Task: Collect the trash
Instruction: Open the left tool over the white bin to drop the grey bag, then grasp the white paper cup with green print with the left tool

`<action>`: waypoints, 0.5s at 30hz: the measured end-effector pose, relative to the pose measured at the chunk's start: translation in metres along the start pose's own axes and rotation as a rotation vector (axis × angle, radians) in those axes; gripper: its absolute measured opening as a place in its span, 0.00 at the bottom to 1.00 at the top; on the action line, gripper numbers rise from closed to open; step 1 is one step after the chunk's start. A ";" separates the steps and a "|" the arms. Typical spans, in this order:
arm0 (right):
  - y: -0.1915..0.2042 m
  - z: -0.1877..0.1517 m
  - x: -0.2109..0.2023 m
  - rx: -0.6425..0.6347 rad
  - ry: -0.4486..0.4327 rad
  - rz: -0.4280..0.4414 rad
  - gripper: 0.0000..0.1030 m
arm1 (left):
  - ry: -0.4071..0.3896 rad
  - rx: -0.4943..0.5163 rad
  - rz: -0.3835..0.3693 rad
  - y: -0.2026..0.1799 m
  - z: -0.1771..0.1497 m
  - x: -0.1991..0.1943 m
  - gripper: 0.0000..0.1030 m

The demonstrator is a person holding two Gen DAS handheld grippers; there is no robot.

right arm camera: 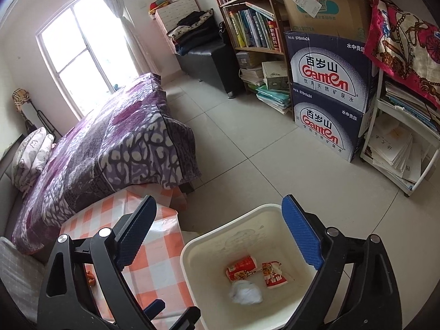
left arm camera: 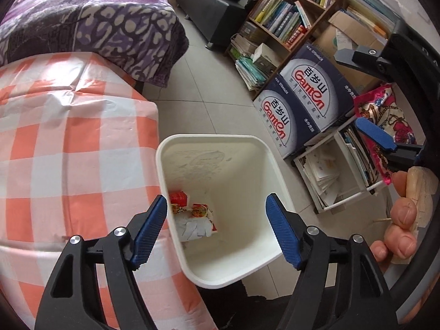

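The left gripper [left arm camera: 216,228] is hanging over the white bin [left arm camera: 165,170], its blue pads spread apart with nothing between them. Below and beyond its fingertips, the trash is lying on the bin's floor: a red snack wrapper [left arm camera: 178,198] and a crumpled white paper [left arm camera: 195,227] with a second red wrapper [left arm camera: 202,211] against it. The right gripper [right arm camera: 220,236] is also standing open and empty, its right pad overlapping the bin's far rim [right arm camera: 264,206] in its own view.

The right wrist view is showing the trash more clearly as three separate pieces: a red packet [right arm camera: 242,268], a second red packet [right arm camera: 273,273] just beside it, and a white wad [right arm camera: 246,293] in front of them. It is also showing the window [right arm camera: 79,55] and the purple bedspread [right arm camera: 110,148] at length.

The left wrist view alone is showing the person's fingers [left arm camera: 403,220] wrapped around the other gripper's handle, and that gripper's blue pad [left arm camera: 375,134] near the right edge. Both views are showing the orange checked tablecloth [left arm camera: 68,151] touching the bin's side, and the stacked water cartons [right arm camera: 327,88] by the bookshelf [right arm camera: 247,13].
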State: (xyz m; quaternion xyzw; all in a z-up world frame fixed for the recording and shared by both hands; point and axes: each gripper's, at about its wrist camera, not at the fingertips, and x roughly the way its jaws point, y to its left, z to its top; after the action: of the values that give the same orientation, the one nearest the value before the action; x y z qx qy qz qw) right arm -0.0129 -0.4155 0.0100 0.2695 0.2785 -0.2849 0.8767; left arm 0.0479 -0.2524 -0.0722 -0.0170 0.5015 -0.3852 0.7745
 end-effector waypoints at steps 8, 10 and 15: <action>0.048 -0.018 0.012 -0.138 0.059 0.025 0.93 | -0.073 0.033 0.363 0.043 -0.004 -0.029 0.82; 0.063 -0.025 0.016 -0.189 0.080 0.035 0.93 | -0.074 0.033 0.448 0.059 -0.005 -0.036 0.83; 0.094 -0.043 0.026 -0.255 0.142 0.064 0.93 | -0.058 -0.007 0.597 0.108 -0.007 -0.058 0.84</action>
State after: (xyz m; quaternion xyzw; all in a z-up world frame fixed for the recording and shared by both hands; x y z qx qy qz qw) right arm 0.0519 -0.3320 -0.0077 0.1841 0.3652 -0.1991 0.8906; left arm 0.0934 -0.1388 -0.0760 0.1174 0.4635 -0.1380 0.8674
